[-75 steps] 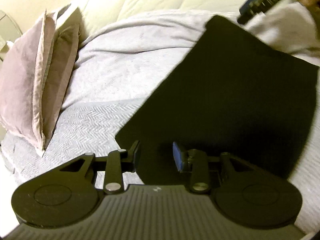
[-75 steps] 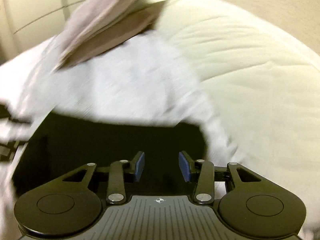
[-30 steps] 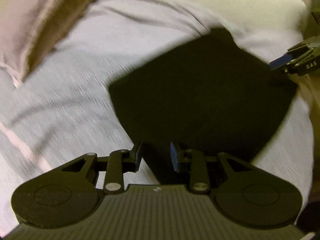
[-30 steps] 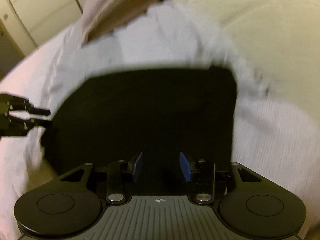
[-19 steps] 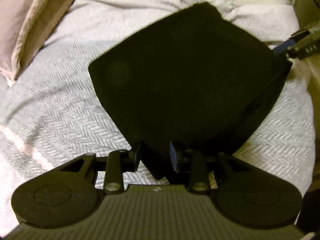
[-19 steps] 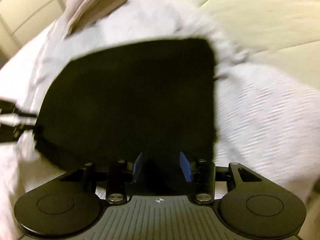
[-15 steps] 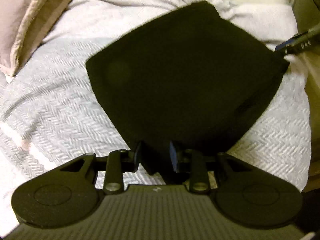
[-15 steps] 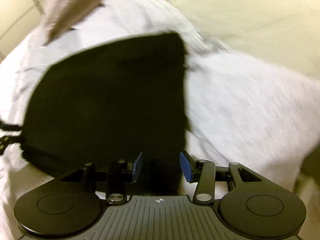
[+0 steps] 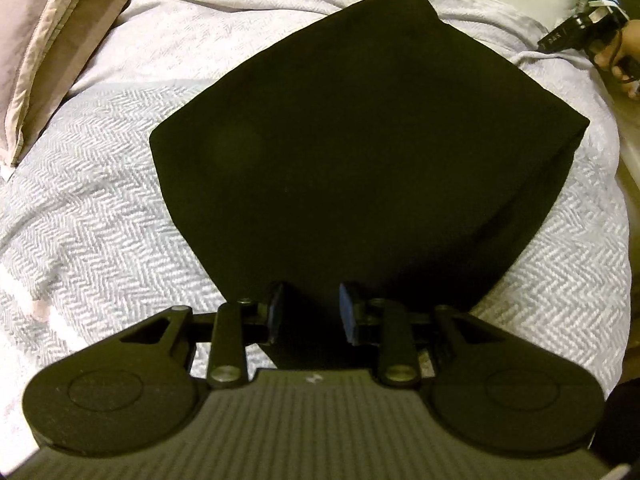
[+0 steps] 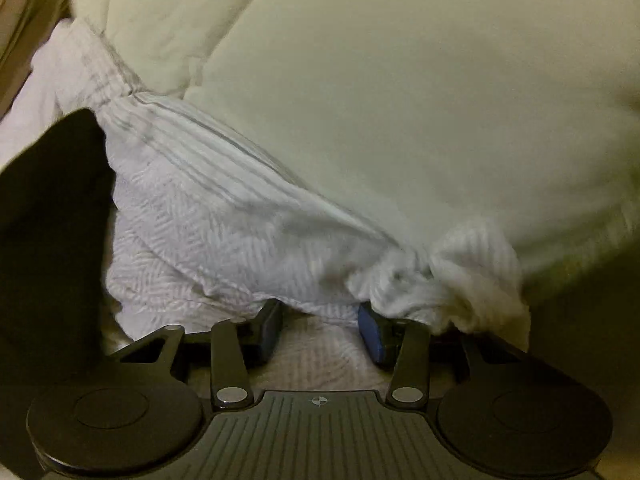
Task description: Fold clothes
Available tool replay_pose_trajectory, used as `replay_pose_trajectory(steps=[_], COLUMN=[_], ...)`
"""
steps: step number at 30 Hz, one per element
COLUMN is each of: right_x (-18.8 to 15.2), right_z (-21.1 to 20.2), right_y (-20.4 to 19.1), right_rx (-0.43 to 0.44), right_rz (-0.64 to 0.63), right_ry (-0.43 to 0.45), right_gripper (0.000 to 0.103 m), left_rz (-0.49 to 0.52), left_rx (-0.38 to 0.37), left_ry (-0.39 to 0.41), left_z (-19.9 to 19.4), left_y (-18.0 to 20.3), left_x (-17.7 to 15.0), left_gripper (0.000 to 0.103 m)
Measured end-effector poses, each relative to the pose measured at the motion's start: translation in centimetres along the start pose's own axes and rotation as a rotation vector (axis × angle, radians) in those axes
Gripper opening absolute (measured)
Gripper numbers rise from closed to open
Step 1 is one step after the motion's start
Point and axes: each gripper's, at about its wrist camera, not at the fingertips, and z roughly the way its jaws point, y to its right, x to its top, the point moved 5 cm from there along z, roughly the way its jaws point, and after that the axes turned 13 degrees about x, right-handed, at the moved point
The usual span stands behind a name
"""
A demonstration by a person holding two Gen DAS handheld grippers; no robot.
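The black garment (image 9: 360, 152) lay folded into a thick, roughly square pad on the grey herringbone blanket (image 9: 100, 200) that covered the bed. Its near corner ran in between the fingers of the left gripper (image 9: 311, 312), whose jaws stood a little apart; the cloth was so dark there that I could not tell whether they pinched it or merely straddled it. The right gripper (image 10: 318, 328) was off the garment altogether, jaws open, with only pale blanket between its blue pads (image 10: 370, 332); the garment showed as a dark mass at the far left of that view, and a rumpled fold of the blanket (image 10: 460, 276) sat bunched just past the right finger. The garment's edges looked straight, its far corner pointing toward the cream duvet (image 10: 400, 100). To the left there was a wide stretch of bare blanket before the pink pillow (image 9: 52, 40); on the right the blanket fell away close past the garment's edge, near the person's hand (image 9: 624, 52).
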Motion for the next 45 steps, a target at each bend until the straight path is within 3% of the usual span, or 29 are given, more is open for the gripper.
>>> replay_pose_trajectory(steps=[3, 6, 9, 11, 13, 17, 22, 25, 30, 32, 33, 34, 35, 39, 41, 45], right_x=[0.3, -0.6, -2.6, -4.6, -6.4, -9.7, -9.7, -10.2, -12.0, -12.0, -12.1, -12.1, -12.1, -13.7, -14.9, -16.4], right_z=[-0.7, -3.7, -6.4, -7.0, -5.9, -0.9, -2.0, -3.9, -2.4, -3.4, -3.9, -4.4, -4.9, -7.1, -8.4, -12.7], right_y=[-0.5, -2.1, -5.6, -9.3, -12.4, -14.3, -14.4, -14.8, -14.3, -14.3, -14.3, -14.3, -14.3, -15.2, -15.9, -17.8], right_rx=[0.001, -0.007, 0.055, 0.143, 0.246, 0.328, 0.312, 0.315, 0.306, 0.301, 0.298, 0.295, 0.292, 0.267, 0.252, 0.205], right_rz=[0.066, 0.076, 0.033, -0.012, -0.074, -0.119, -0.184, -0.243, -0.242, -0.223, -0.213, -0.204, -0.194, -0.172, -0.162, -0.137], right_ry=[0.014, 0.116, 0.196, 0.207, 0.157, 0.032, 0.035, 0.039, -0.036, -0.016, -0.006, 0.003, 0.013, 0.029, 0.038, 0.106], right_gripper=[0.046, 0.046, 0.046, 0.046, 0.046, 0.047, 0.048, 0.048, 0.051, 0.055, 0.065, 0.073, 0.075, 0.075, 0.076, 0.077], left_rz=[0.000, -0.007, -0.028, -0.044, -0.038, -0.015, -0.031, -0.068, -0.039, -0.073, -0.090, -0.107, -0.124, -0.216, -0.296, -0.422], left_rx=[0.003, 0.017, 0.029, 0.027, 0.026, 0.026, 0.049, 0.041, 0.074, 0.082, 0.086, 0.092, 0.100, 0.111, 0.114, 0.121], left_ry=[0.006, 0.021, 0.034, 0.021, -0.001, -0.005, 0.016, -0.022, -0.047, -0.048, -0.048, -0.048, -0.049, -0.051, -0.048, -0.045], left_z=[-0.3, -1.1, -1.9, -1.6, -1.1, -0.5, -2.8, -2.8, -2.6, -3.8, -4.6, -5.4, -6.2, -9.0, -10.2, -13.3], left_y=[-0.1, -0.4, -0.8, -0.7, -0.2, 0.4, -0.2, 0.3, 2.0, 2.1, 2.1, 2.2, 2.3, 2.5, 2.5, 2.5], left_x=[0.1, 0.0, -0.1, -0.4, -1.2, -1.4, -1.3, -2.4, -3.3, -3.8, -4.1, -4.5, -5.0, -6.3, -6.8, -7.7], left_gripper=[0.025, 0.025, 0.025, 0.025, 0.025, 0.024, 0.025, 0.025, 0.026, 0.026, 0.026, 0.029, 0.033, 0.052, 0.073, 0.091])
